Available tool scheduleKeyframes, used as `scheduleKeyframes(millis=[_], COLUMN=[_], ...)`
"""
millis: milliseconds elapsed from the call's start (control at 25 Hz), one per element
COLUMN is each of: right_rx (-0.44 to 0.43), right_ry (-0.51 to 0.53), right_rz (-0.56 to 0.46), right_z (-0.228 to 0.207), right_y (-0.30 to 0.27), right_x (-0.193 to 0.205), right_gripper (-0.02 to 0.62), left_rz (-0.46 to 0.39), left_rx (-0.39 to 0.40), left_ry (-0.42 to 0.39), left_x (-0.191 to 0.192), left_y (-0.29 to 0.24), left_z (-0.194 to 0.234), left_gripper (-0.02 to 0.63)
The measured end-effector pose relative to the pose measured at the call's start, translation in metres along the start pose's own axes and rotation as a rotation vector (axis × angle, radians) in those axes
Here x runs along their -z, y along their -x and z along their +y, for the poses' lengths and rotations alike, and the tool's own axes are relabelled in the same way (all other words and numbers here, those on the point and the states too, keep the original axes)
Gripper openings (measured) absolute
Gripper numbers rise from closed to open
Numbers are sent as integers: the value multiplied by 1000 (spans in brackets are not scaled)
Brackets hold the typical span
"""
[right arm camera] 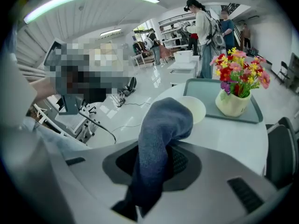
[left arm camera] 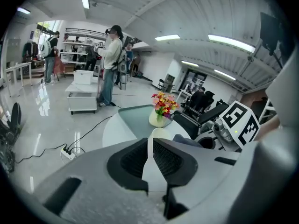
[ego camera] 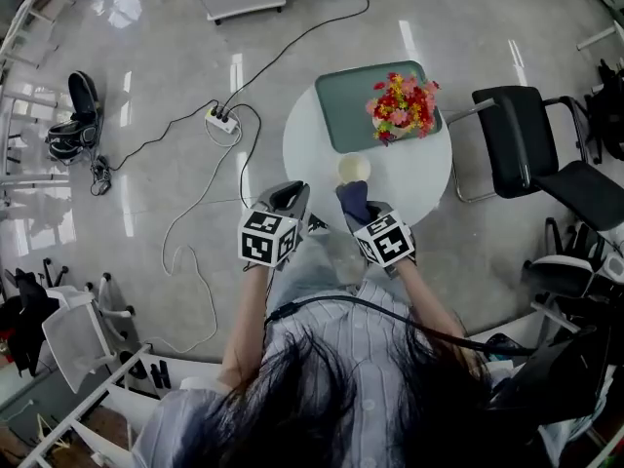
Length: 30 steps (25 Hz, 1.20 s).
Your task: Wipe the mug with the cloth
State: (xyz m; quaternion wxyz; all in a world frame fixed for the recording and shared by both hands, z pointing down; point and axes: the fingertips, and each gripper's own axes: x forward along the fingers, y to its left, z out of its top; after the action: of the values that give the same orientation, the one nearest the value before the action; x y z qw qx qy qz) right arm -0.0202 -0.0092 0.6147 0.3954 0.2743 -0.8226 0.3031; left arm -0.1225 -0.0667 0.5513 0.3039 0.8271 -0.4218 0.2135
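Nearest, short of the mug (ego camera: 354, 169), the left tongs (ego camera: 290, 199) are held a narrow slit apart, with nothing gripped. Beside them, the right tongs (ego camera: 354, 199) are clamped on the blue cloth (right arm camera: 159, 134), which is raised just before the mug. The mug is set upright on the white tabletop (ego camera: 419, 178). Beyond it, a flower vase (ego camera: 402, 107) is carried on a green tray (ego camera: 341, 96).
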Motion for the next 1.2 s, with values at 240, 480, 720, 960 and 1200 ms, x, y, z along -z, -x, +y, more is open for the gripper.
scheduleKeyframes(millis=[240, 480, 720, 960, 1200], right_rx=[67, 104, 78, 60, 38], right_ry=[28, 4, -63, -85, -115], right_rz=[33, 32, 38, 73, 80], right_z=[-2, -4, -10, -17, -36], right_y=[-18, -11, -5, -21, -22], right_x=[3, 12, 27, 30, 37], right_gripper=[101, 101, 101, 101, 101], left_rz=[164, 288, 285, 320, 339], left_rx=[153, 226, 214, 191, 158], left_ry=[-152, -274, -236, -219, -222], left_x=[16, 47, 55, 62, 69], left_y=[-26, -41, -56, -69, -100], left_z=[-1, -14, -32, -45, -55], left_gripper=[46, 46, 48, 131, 135])
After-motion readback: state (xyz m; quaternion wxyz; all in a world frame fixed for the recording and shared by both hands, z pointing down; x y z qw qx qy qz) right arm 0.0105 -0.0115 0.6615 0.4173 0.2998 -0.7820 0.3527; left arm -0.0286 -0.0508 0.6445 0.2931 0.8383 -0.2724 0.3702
